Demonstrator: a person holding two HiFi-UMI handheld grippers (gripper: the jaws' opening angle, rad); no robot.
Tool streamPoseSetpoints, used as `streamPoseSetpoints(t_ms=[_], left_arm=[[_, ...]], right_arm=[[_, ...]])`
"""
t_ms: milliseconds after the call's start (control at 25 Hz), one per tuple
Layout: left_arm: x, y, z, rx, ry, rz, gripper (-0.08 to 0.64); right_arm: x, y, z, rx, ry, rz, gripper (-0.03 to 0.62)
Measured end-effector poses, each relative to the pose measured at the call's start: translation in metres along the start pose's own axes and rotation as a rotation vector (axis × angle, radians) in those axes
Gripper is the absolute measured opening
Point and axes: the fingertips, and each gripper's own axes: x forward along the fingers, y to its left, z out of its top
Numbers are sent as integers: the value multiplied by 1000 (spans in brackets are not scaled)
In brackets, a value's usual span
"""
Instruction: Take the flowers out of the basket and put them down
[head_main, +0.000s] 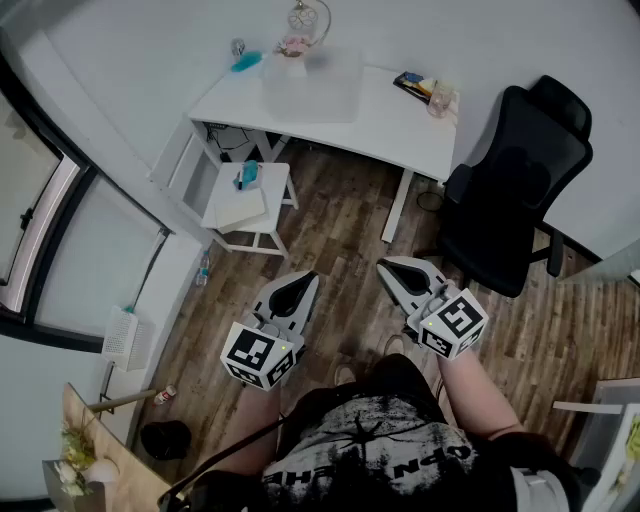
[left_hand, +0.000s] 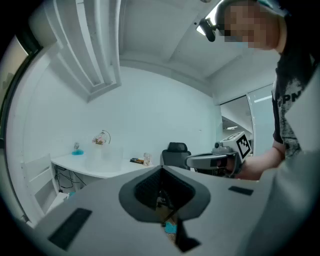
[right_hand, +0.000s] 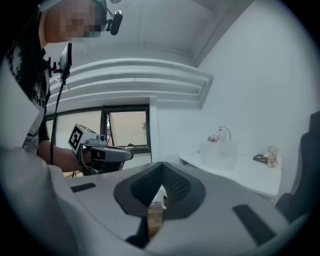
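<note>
A small basket (head_main: 297, 42) with a hoop handle and pink flowers stands at the far edge of the white desk (head_main: 400, 120). It shows small in the left gripper view (left_hand: 101, 139) and the right gripper view (right_hand: 219, 135). I hold both grippers side by side above the wooden floor, well short of the desk. My left gripper (head_main: 305, 277) is shut with nothing in it. My right gripper (head_main: 385, 265) is shut too and holds nothing. Each shows in the other's view: the right gripper (left_hand: 190, 161) and the left gripper (right_hand: 130, 154).
A translucent plastic box (head_main: 312, 85) sits on the desk in front of the basket. Books and a jar (head_main: 428, 92) lie at the desk's right end. A black office chair (head_main: 520, 180) stands at right, a small white side table (head_main: 245, 205) at left below the desk.
</note>
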Motion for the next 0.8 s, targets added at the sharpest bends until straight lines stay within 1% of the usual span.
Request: streamPoseSetpoints(t_ms=[360,480,640,800], left_arm=[[2,-12,3,13,-3,-45,14],[0,-13,5,23,-8,-56,14],[0,-14,6,21,-12,-66,15],[-1,-13,4,24,-8,-79,14]], right_arm=[[-4,5,2,1,-2,-20,15],[-7,6,7,0,-20,-26,15],[-11,7,16,31,-58,-24,15],[-8,12,15,25,-50,-22,17]])
